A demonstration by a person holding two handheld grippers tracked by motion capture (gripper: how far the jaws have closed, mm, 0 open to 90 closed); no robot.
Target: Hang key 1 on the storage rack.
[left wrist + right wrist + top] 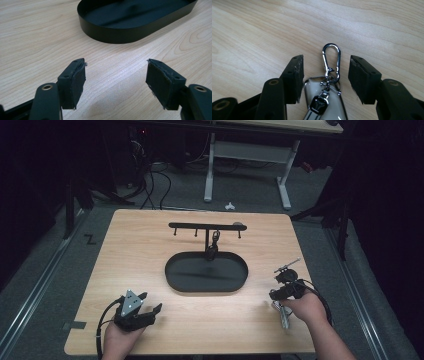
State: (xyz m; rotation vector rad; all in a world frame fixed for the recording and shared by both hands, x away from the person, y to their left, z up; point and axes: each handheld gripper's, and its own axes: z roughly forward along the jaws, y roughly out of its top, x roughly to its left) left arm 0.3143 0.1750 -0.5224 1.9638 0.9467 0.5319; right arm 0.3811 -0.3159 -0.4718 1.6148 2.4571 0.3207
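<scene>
A keychain [324, 105] with a glossy fob and a silver carabiner clip [337, 60] lies flat on the wooden table. My right gripper [325, 66] is open and low over it, one pad on each side of the clip, neither touching. From above, the keychain [283, 317] lies near the table's right front corner under my right gripper [277, 297]. My left gripper [150, 302] rests at the front left, open with nothing between its pads [73, 82]. A black oval tray [170, 270] sits mid-table, with a black hook rack [207, 226] behind it. A small dark item [213, 245] hangs from the rack.
The tray's wall [112, 32] stands ahead of my left gripper across bare wood. The table's right edge runs close to my right hand [305, 307]. Beyond the far edge are a desk frame [247, 165] and floor cables.
</scene>
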